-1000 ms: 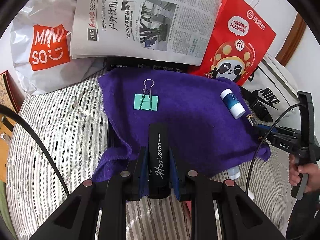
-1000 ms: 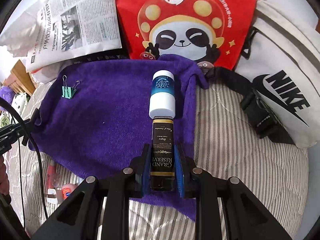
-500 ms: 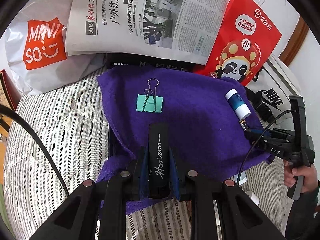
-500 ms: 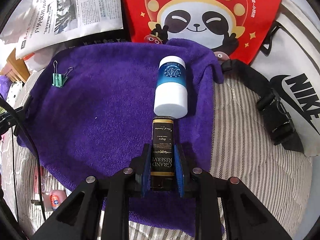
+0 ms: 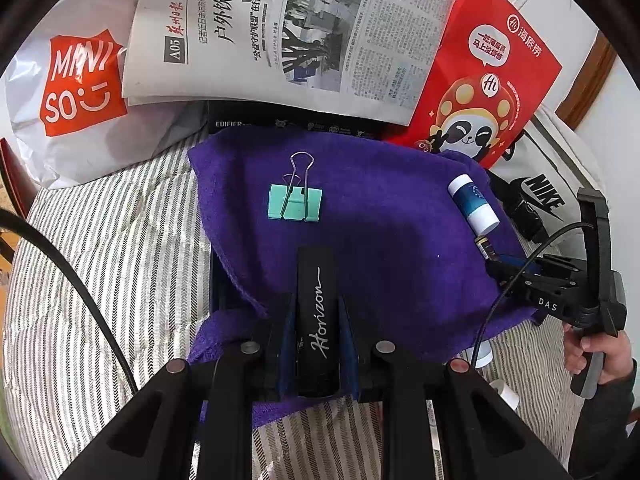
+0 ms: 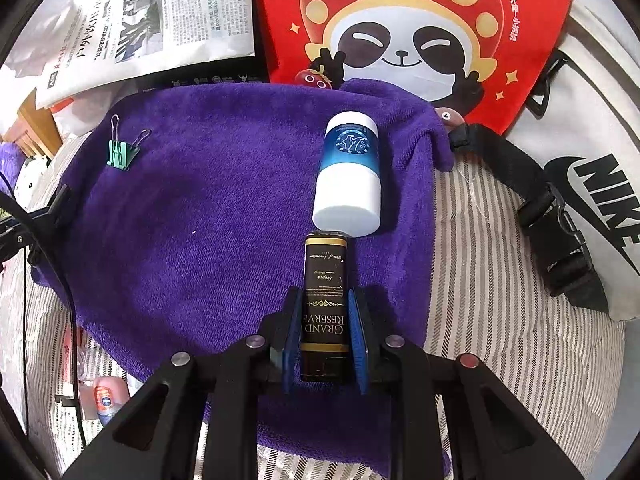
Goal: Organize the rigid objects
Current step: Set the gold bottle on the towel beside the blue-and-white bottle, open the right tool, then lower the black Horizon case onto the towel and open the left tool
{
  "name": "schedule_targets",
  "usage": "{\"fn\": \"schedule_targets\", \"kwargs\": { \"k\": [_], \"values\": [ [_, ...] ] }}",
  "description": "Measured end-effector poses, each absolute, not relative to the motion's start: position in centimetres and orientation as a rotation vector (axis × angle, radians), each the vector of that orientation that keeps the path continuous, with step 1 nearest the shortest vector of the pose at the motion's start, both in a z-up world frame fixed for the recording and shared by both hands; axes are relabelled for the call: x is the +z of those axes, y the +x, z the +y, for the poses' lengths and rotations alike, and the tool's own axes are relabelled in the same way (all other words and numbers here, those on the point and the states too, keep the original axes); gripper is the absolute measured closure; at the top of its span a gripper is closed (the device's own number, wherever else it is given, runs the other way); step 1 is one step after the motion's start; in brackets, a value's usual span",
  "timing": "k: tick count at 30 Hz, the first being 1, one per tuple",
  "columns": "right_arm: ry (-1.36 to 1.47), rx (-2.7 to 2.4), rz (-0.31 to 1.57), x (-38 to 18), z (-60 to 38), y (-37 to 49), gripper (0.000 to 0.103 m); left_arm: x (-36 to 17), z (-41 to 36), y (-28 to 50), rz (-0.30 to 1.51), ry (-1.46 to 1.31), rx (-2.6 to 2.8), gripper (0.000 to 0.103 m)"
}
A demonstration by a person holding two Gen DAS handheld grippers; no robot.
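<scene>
Lying on purple towel [image 6: 208,216]: one binder clip [image 5: 295,202] | one blue-white bottle [image 6: 349,176]

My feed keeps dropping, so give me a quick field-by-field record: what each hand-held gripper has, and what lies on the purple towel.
left hand-held gripper: shut on black Horizon case
right hand-held gripper: shut on Grand Reserve box
purple towel: spread on striped bedding
green binder clip: lying on the towel, ahead of the left gripper
blue and white bottle: lying on its side on the towel, just beyond the box tip; contact unclear
background: newspaper, red panda bag
</scene>
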State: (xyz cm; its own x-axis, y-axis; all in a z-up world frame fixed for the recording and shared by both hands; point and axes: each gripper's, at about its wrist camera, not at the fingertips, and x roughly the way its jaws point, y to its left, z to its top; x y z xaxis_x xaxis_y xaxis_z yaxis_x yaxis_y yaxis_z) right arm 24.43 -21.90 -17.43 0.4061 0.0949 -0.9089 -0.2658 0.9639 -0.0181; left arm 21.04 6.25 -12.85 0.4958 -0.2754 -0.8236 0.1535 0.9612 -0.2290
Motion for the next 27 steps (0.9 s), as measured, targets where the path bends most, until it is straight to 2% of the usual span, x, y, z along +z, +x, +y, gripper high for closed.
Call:
{"fn": "schedule_targets", "kwargs": {
  "k": [6,13,27],
  "values": [
    [-0.155,0.247,1.133,-17.2,-22.1,24.4,0.076,-12.9,6.3,21.1,1.023,-0.133,-0.263,0.082],
    [-0.145,0.237,1.085,-15.4,-21.9,22.4,0.055,-13.4,6.1,22.1,1.032,-0.13,-0.237,0.082],
    [-0.085,0.265,1.013,-11.9,-22.5,17.2,0.054,-15.6,4.2,24.7,1.042,-0.005,-0.132,0.082]
  ]
}}
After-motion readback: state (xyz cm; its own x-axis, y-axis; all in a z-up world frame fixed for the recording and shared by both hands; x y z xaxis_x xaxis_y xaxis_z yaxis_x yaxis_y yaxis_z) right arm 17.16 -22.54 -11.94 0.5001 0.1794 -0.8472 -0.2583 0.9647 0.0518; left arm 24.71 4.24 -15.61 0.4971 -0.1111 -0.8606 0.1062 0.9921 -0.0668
